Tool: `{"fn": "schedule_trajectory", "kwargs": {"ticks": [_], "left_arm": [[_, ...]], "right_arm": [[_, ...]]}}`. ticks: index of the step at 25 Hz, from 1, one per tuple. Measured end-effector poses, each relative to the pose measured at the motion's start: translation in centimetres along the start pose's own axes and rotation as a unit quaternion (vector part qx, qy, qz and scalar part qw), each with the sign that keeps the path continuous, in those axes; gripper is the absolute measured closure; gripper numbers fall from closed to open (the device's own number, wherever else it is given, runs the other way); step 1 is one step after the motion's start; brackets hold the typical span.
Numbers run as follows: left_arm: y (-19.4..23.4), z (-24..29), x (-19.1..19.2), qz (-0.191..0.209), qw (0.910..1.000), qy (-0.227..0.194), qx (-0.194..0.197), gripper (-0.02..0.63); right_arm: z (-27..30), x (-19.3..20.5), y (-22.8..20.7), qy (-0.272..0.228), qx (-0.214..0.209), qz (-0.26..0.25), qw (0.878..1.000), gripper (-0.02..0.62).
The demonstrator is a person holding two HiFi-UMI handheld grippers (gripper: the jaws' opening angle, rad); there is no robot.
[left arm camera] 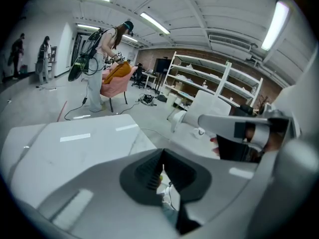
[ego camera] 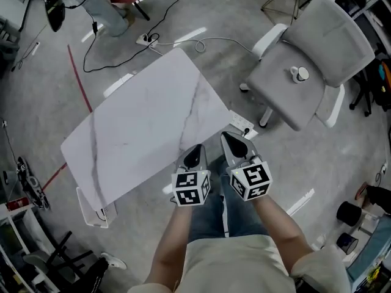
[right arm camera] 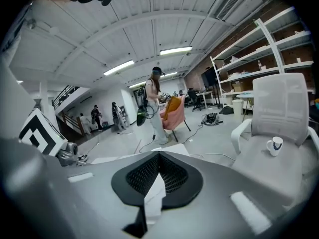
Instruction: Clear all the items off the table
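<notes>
Marble table near edge: left gripper, right gripper closed; chair nearby.

Bystander cropped @ top edge

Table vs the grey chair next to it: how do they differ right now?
The table is a flat white marble-look top with thin grey veins; the chair has a grey padded seat and back with white armrests. The table top carries nothing; the chair seat carries a small white cup. Shared: both stand on the grey floor.
</notes>
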State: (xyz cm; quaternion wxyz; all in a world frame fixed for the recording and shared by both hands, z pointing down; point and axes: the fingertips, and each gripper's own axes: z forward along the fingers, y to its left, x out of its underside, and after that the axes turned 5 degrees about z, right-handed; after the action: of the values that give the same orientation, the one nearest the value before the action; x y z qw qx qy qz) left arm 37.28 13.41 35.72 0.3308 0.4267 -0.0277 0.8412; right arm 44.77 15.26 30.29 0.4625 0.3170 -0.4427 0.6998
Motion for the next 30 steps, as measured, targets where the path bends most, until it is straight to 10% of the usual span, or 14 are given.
{"fn": "schedule_trajectory", "kwargs": {"ticks": [30], "left_arm": [[6.6, -20.3, -5.7, -0.041, 0.9896, -0.086, -0.107, 0.597]], "right_arm": [[-4.7, -7.8, 20.9, 0.022, -0.157, -0.132, 0.979, 0.597]]}}
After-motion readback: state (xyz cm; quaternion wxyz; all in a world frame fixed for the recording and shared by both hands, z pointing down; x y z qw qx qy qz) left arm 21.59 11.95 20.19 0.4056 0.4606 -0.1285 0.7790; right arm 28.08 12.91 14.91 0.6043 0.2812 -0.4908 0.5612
